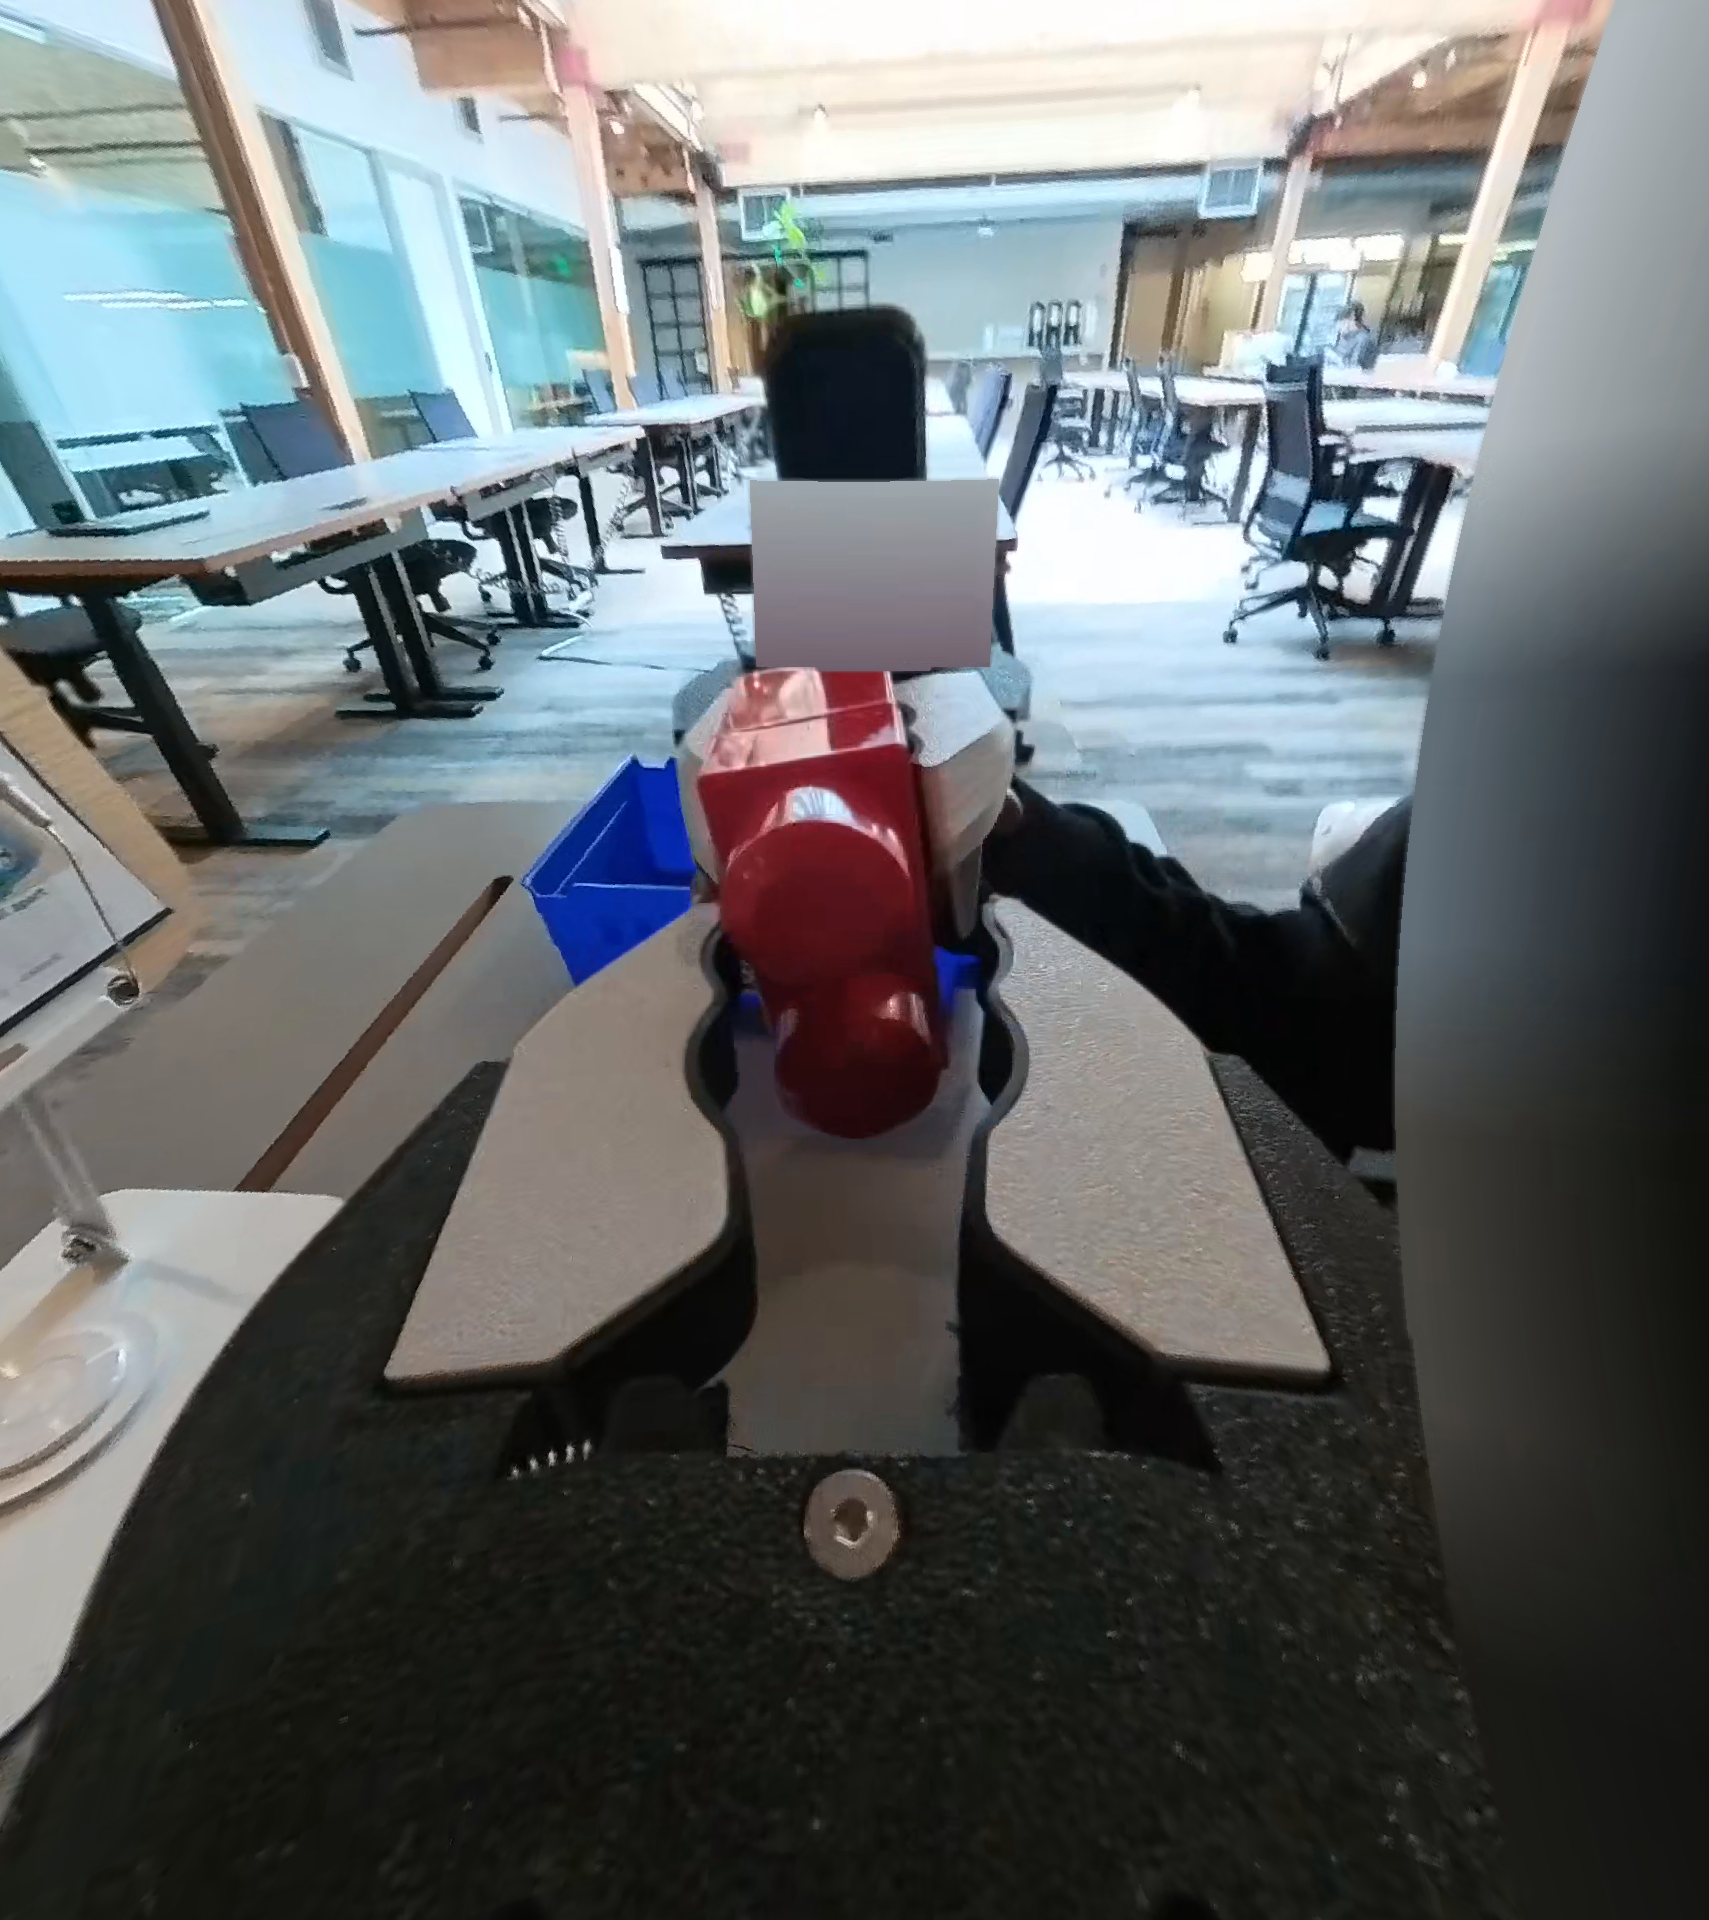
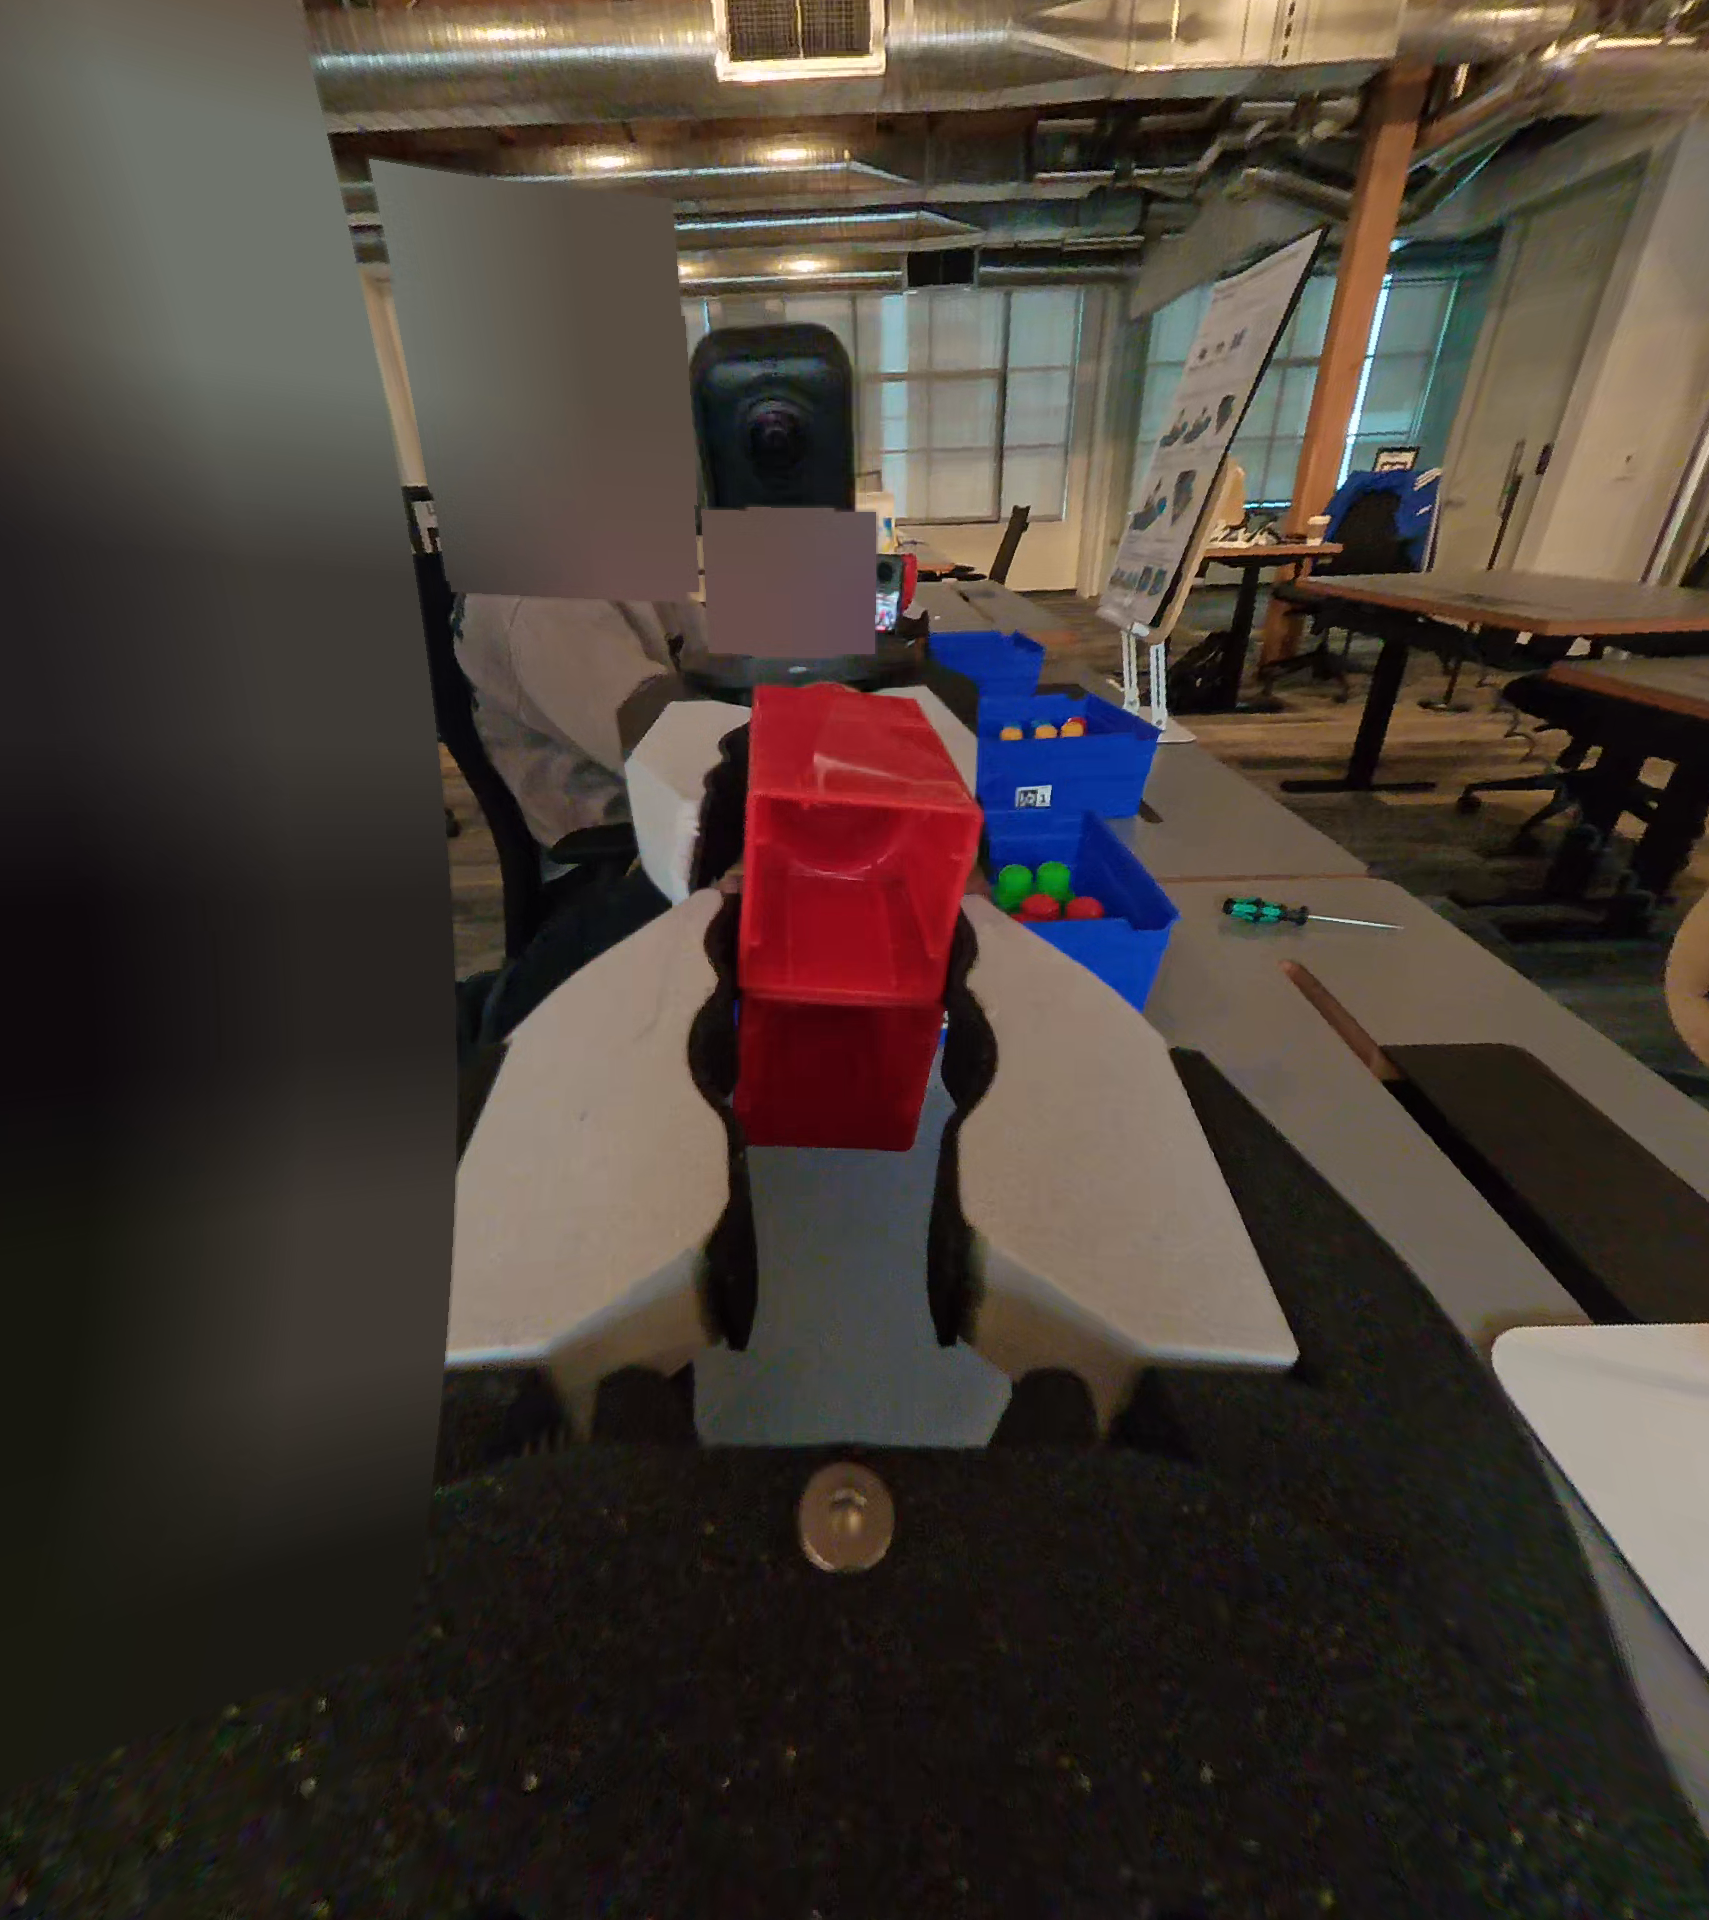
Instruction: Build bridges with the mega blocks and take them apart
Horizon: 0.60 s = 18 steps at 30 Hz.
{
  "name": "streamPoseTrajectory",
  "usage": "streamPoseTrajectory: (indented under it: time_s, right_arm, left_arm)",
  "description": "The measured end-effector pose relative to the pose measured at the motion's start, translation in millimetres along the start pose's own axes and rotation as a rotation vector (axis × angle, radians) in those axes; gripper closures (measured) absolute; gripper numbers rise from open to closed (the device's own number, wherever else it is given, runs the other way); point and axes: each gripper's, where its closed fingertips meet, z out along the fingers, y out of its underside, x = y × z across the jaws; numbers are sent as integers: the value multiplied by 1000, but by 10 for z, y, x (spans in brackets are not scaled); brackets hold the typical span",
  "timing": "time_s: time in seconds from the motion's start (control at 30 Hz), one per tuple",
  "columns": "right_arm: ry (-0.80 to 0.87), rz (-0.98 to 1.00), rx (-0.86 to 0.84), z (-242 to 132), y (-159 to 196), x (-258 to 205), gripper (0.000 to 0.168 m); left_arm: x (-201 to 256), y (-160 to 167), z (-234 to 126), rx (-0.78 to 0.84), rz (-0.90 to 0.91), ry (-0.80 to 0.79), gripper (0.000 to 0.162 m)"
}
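Observation:
My left gripper (image 1: pixel 855 966) is shut on a red mega block (image 1: pixel 814 821); two round studs face the camera. My right gripper (image 2: pixel 839 987) is shut on a red mega block (image 2: pixel 850 883) whose hollow underside faces the camera, with a darker red block (image 2: pixel 834 1070) joined below it. The two grippers point at each other across the red pieces, held above the grey table (image 2: pixel 1276 1039). The right gripper's grey fingers (image 1: pixel 969 769) show behind the block in the left wrist view. A left gripper finger (image 2: pixel 668 800) shows in the right wrist view.
Blue bins (image 2: pixel 1110 956) (image 2: pixel 1078 769) with green, red and other blocks stand behind; one blue bin (image 1: pixel 611 883) shows in the left wrist view. A screwdriver (image 2: pixel 1276 914) lies on the table. An instruction board on a white stand (image 1: pixel 50 1403) is at the side. A person's dark sleeve (image 1: pixel 1193 935) is close. Less than 4 cm separates the two grippers' tips.

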Motion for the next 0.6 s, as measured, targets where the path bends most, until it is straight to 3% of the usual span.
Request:
streamPoseTrajectory:
  time_s: [0.37, 0.53, 0.6]
  right_arm:
    - [10, -46, -19, 10, -31, -50, 133]
    - [-28, -113, -68, 33, 4, -181, 133]
    - [-7, -97, -17, -165, -93, -120, 133]
  left_arm:
    - [12, -19, 36, -4, -49, 3, 127]
    - [137, -19, -19, -67, 34, 6, 127]
    - [51, -173, -272, 21, 17, -31, 127]
